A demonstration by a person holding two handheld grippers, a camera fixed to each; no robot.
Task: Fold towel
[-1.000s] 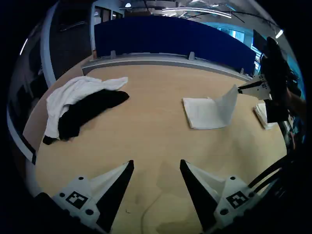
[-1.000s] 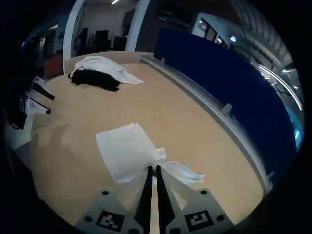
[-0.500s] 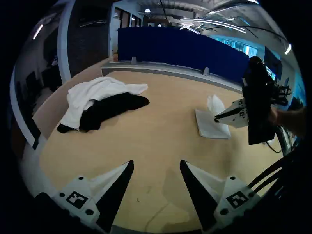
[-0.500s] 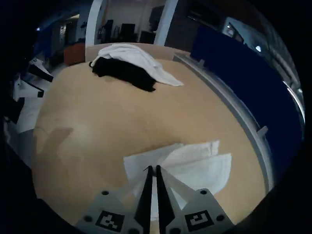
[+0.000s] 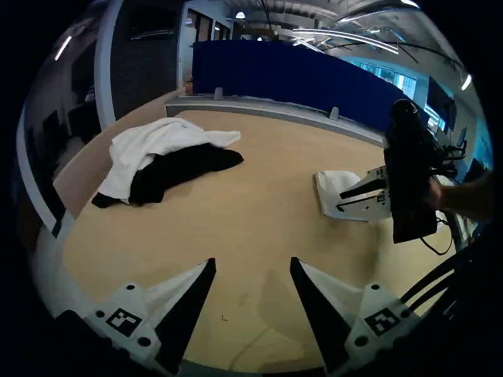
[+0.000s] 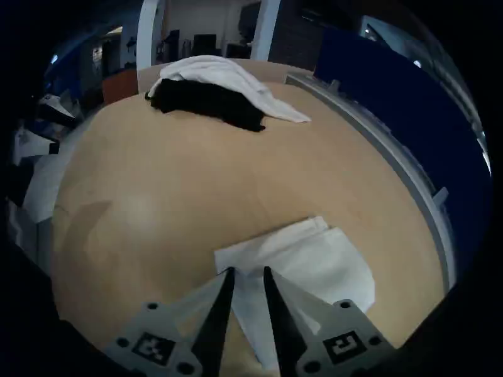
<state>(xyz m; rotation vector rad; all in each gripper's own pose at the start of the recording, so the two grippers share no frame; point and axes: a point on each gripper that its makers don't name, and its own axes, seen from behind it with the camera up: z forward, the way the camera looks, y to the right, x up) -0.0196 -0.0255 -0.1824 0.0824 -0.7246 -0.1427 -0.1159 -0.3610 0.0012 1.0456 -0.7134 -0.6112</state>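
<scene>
Open office, blue partition [image 5: 295,69] behind light wood table [image 5: 264,163]. Left gripper [image 5: 251,283] above bare table near its edge, jaws wide, empty. Right gripper [image 6: 248,276] low at near edge of towel [image 6: 308,264], jaws narrow gap, gripping nothing. Towel white, folded, flat on table; in left gripper view it lies toward table's right side, well apart from left gripper. Hand [image 5: 456,195] holds right gripper. White cloth [image 5: 148,141] heaped over black cloth [image 5: 182,166], well apart from towel.
</scene>
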